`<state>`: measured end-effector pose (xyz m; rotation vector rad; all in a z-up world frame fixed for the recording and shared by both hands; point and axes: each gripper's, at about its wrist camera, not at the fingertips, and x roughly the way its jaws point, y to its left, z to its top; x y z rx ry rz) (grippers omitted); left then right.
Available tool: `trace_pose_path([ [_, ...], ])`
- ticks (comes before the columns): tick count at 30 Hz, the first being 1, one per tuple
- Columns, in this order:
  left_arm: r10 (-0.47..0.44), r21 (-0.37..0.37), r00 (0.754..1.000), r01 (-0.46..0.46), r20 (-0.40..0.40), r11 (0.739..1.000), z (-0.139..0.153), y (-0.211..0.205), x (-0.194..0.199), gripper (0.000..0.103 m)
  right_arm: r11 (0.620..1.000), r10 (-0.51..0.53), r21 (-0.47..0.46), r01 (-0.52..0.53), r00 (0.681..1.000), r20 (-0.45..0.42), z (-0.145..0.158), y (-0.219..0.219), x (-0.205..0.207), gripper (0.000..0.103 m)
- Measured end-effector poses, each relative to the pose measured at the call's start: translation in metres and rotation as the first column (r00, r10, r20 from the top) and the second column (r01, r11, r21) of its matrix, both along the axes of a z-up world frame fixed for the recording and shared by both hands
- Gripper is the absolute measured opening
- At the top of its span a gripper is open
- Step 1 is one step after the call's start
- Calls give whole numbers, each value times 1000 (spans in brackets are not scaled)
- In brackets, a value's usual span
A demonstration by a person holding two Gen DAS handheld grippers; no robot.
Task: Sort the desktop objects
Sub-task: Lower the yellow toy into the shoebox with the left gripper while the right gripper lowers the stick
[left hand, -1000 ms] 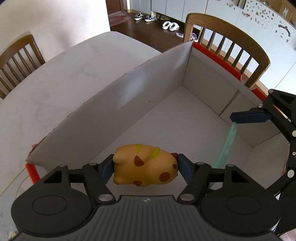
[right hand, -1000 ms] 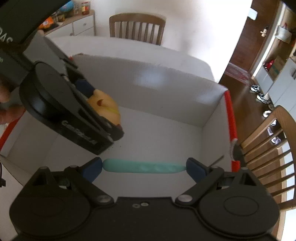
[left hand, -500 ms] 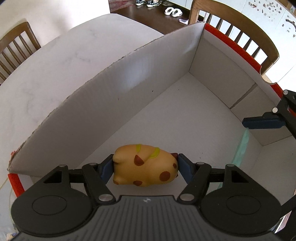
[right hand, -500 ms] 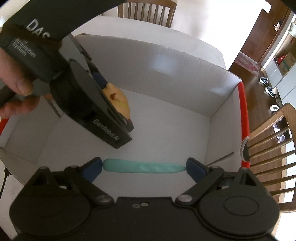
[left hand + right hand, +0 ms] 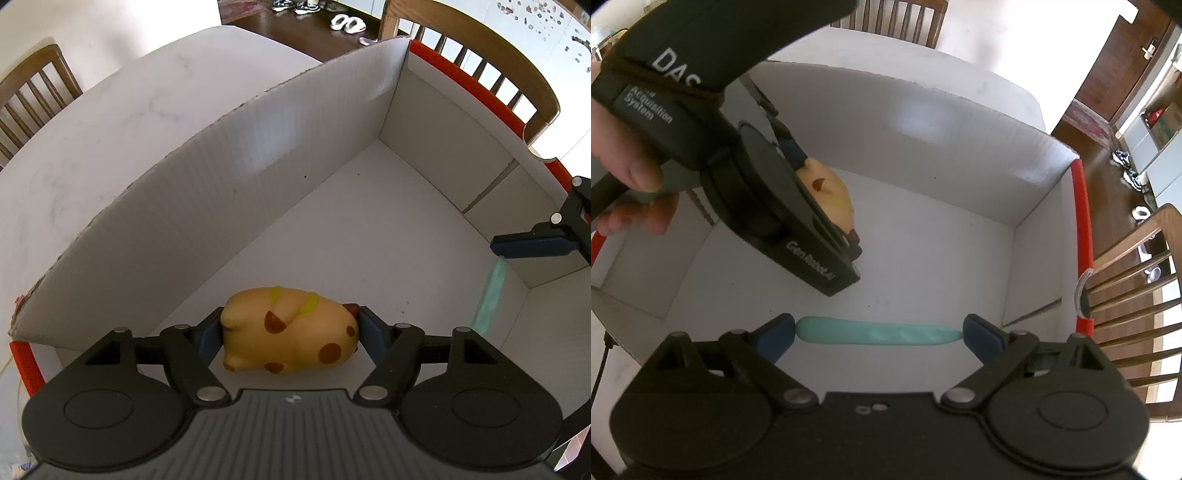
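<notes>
Step in hand: placing. The toy (image 5: 290, 330), a soft-looking yellow animal with brown spots and a rounded, squashy shape, sits between the blue pads of the left gripper (image 5: 290, 338). Its jaws are opening; the left pad touches the toy's end, and at the right end a thin gap may show, so the grip looks to be letting go. The toy hangs low inside the box (image 5: 258, 184), near the box's long wall and close over the floor; whether it rests on the floor cannot be told.

The stick (image 5: 877, 331), a slim, smooth teal rod with rounded tips and a faint spiral relief, lies crosswise in the right gripper (image 5: 878, 334), its two ends pressed between the blue pads, so it is clamped end to end. It hovers over the box floor, nearer the short wall with the red edge.

The box is white corrugated board, matte, ribbed walls, red trim on two rims, otherwise bare inside. It stands on a pale marbled table (image 5: 110, 129), with wooden slat-back chairs (image 5: 480, 55) around it.

Next move, judged: finish opening the left jaws and lift clear without dragging the toy; then lower and release the stick, keeping the two tools apart.
</notes>
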<state>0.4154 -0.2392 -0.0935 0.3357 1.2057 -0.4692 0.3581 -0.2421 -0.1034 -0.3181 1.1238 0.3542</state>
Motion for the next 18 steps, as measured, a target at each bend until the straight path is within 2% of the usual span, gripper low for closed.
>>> trace_pose_path([
  [3, 1, 2, 1000, -1, 17, 1000, 2, 5, -2, 74, 1000, -9, 5, 9, 1000, 0, 1, -1, 0, 98],
  [10, 19, -34, 998, -18, 55, 999, 13, 21, -7, 85, 1000, -22, 10, 22, 999, 42, 9, -1, -1, 98],
  [14, 27, -52, 997, -24, 70, 998, 18, 31, -8, 86, 999, -38, 39, 36, 997, 63, 17, -8, -2, 98],
  [18, 40, -61, 996, -35, 82, 998, 13, 22, -10, 86, 998, -46, 41, 42, 994, 99, 19, -12, -4, 98],
])
